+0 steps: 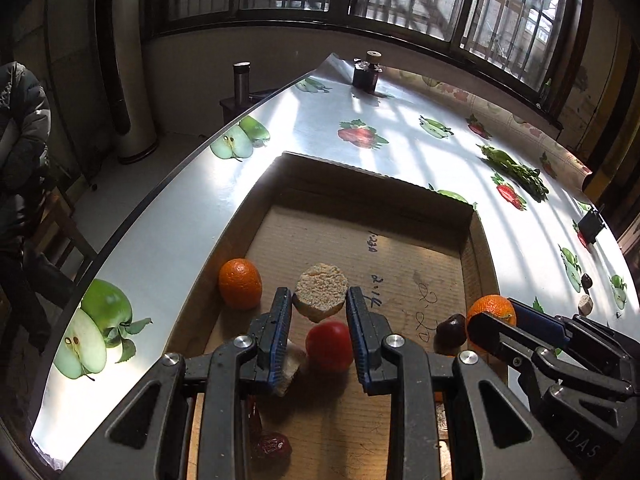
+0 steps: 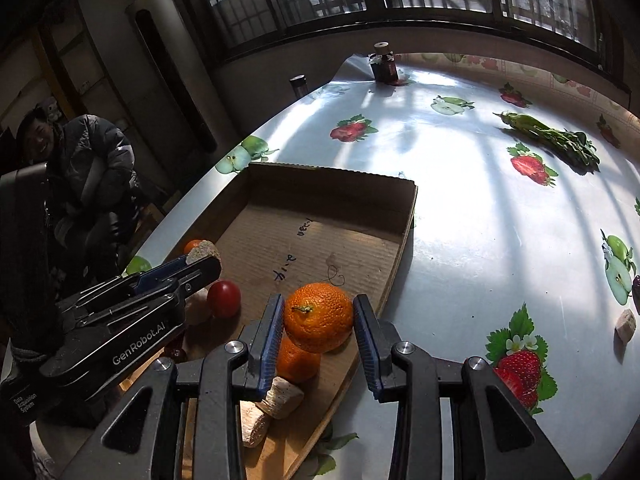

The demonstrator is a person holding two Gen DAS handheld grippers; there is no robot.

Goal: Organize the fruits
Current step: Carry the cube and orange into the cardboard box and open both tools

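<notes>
Left tongs (image 1: 319, 300) clamp a crumbly, seemingly corky disc (image 1: 320, 291); right tongs (image 2: 318, 316) a dimpled orange (image 2: 319, 317).

Far half of cardboard tray (image 1: 478, 248) floor bare; near end crowded w/ oranges (image 1: 239, 284), tomato (image 1: 330, 345).

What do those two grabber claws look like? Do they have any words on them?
Both are black, chunky tools with triangle-shaped cut-outs and shiny silver bolts. The left gripper and the right gripper each have two straight fingers lined with ribbed blue pads. Seen from the right camera, the left one's side reads "GenRobot.AI" and "Data Acquisition System" in white letters. No hands, sleeves or cables show.
</notes>
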